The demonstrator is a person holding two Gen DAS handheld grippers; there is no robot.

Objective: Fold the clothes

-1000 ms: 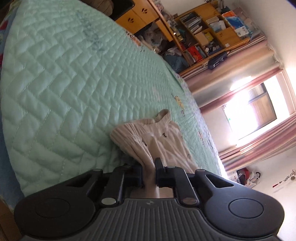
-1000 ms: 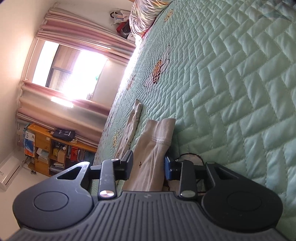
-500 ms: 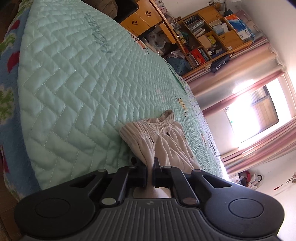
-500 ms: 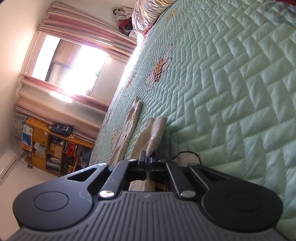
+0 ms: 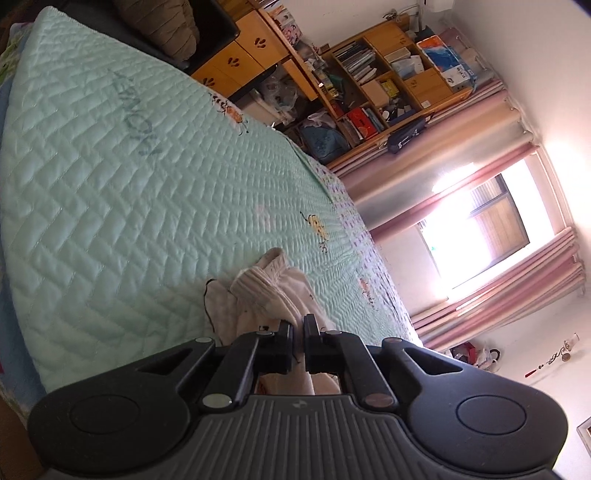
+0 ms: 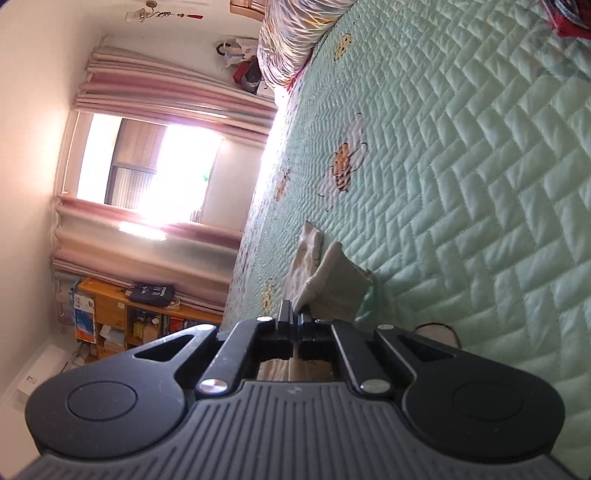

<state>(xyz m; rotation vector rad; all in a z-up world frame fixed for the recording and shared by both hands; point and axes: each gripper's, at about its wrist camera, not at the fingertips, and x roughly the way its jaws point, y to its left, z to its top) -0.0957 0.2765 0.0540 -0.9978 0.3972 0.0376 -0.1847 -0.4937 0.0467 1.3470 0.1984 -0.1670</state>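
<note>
A small cream garment with an elastic waistband [image 5: 266, 288] lies on the mint-green quilted bed cover [image 5: 110, 206]. My left gripper [image 5: 298, 325] is shut on its waistband end, which bunches up and folds over in front of the jaws. In the right wrist view my right gripper [image 6: 295, 314] is shut on the other end of the cream garment [image 6: 332, 280], lifting a fold off the bed cover [image 6: 461, 184]. Part of the cloth is hidden under both grippers.
A wooden bookshelf and cabinets [image 5: 369, 85] stand beyond the bed's far side. A bright window with pink curtains [image 5: 487, 236] is behind. A rolled patterned quilt [image 6: 295, 33] lies at the head of the bed. A thin black cord [image 6: 439, 328] lies by the garment.
My right gripper closed from open onto the garment's end. Both grippers have lifted and drawn the cloth, which now bunches and folds over instead of lying flat.
</note>
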